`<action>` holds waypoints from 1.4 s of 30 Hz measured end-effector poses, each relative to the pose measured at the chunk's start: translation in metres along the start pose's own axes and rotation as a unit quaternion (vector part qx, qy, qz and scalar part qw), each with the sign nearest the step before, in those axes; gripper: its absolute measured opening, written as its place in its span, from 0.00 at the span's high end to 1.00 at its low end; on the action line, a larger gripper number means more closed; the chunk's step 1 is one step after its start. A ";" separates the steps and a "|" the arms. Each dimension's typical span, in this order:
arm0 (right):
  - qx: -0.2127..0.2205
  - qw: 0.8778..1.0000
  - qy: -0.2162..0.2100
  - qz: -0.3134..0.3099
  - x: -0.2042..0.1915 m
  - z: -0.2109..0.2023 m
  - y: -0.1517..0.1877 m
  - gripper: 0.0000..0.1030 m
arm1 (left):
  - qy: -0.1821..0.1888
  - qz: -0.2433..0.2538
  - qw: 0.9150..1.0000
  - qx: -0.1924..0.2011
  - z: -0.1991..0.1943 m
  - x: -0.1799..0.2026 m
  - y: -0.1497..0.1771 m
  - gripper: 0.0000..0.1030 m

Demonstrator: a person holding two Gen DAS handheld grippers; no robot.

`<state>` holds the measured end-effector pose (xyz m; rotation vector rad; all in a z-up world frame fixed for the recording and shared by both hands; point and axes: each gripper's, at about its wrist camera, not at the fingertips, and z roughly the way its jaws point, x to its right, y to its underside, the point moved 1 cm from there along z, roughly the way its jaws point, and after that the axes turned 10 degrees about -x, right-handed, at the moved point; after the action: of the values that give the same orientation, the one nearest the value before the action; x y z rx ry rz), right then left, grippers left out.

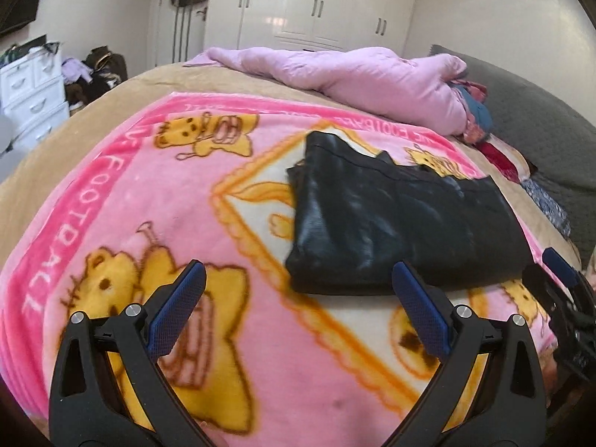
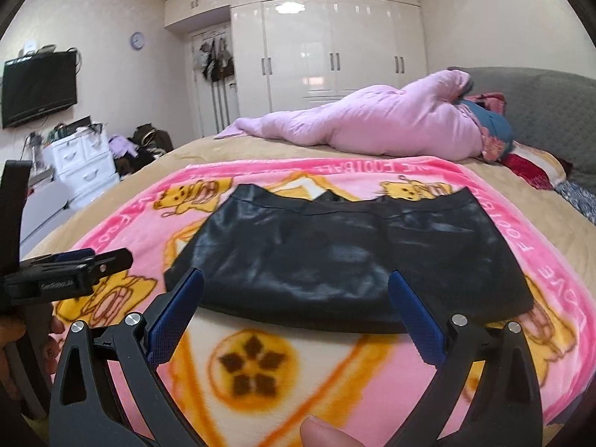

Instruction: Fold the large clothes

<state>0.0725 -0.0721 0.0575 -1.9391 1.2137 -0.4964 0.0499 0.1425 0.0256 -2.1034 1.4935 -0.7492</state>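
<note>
A black, shiny garment (image 1: 391, 219) lies folded into a flat rectangle on the pink cartoon blanket (image 1: 149, 201); the right wrist view shows it as a wide dark slab (image 2: 335, 257) straight ahead. My left gripper (image 1: 298, 279) hovers open just short of the garment's near left edge, nothing between its blue pads. My right gripper (image 2: 296, 290) is also open, its fingers spread at the garment's near edge, holding nothing. The right gripper's body (image 1: 566, 298) shows at the right edge of the left wrist view, and the left gripper (image 2: 74, 264) appears at the left of the right wrist view.
A rumpled lilac quilt (image 2: 372, 123) and coloured clothes (image 2: 491, 126) lie at the bed's far side by a grey headboard (image 2: 540, 89). White wardrobes (image 2: 335, 48), a wall TV (image 2: 37, 85) and white drawers (image 2: 82, 164) stand beyond. A thumb (image 2: 327, 434) shows at the bottom.
</note>
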 end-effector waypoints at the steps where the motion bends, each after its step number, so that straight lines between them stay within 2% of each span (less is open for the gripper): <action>1: -0.002 1.000 -0.002 -0.004 -0.005 0.002 -0.001 0.04 | -0.002 -0.005 1.000 0.000 0.001 -0.005 0.000 0.09; 8: -0.018 0.999 -0.008 -0.025 -0.031 0.021 -0.004 0.04 | -0.005 -0.031 1.000 0.001 0.004 -0.027 -0.002 0.09; 20: -0.054 0.997 -0.018 -0.045 -0.049 0.062 -0.003 0.04 | -0.010 -0.055 0.998 -0.011 0.023 -0.049 -0.005 0.09; 26: -0.065 0.997 -0.023 -0.028 -0.040 0.079 -0.006 0.06 | 0.014 -0.072 0.997 -0.034 0.046 -0.050 -0.011 0.09; 28: -0.065 0.997 -0.017 -0.023 -0.031 0.080 -0.008 0.31 | 0.027 -0.068 0.996 -0.042 0.056 -0.045 -0.015 0.09; 29: -0.069 0.997 -0.013 -0.018 -0.023 0.082 -0.010 0.34 | 0.038 -0.065 0.996 -0.046 0.062 -0.041 -0.019 0.09; 30: -0.071 0.997 -0.010 -0.013 -0.016 0.083 -0.012 0.43 | 0.049 -0.065 0.995 -0.049 0.067 -0.038 -0.021 0.09; 31: -0.072 0.997 -0.001 -0.005 -0.005 0.084 -0.014 0.58 | 0.061 -0.068 0.994 -0.056 0.074 -0.034 -0.025 0.09; 33: -0.073 0.997 0.008 0.007 0.012 0.085 -0.016 0.67 | 0.095 -0.072 0.990 -0.073 0.092 -0.027 -0.034 0.09; 34: -0.071 0.997 0.012 0.014 0.021 0.085 -0.017 0.71 | 0.102 -0.074 0.989 -0.079 0.098 -0.025 -0.037 0.09; 37: -0.070 0.997 0.026 0.029 0.047 0.085 -0.019 0.85 | 0.082 -0.070 0.987 -0.117 0.131 -0.018 -0.047 0.09; 39: -0.072 0.996 0.028 0.037 0.061 0.086 -0.018 0.88 | 0.096 -0.080 0.984 -0.127 0.143 -0.019 -0.051 0.09; 42: -0.097 0.994 0.022 0.053 0.076 0.096 -0.014 0.90 | 0.120 -0.089 0.981 -0.125 0.154 -0.018 -0.056 0.09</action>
<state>0.1807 -0.0967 0.0032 -2.0204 1.4297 -0.3799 0.1863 0.1851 -0.0576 -2.4314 1.6084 -0.9526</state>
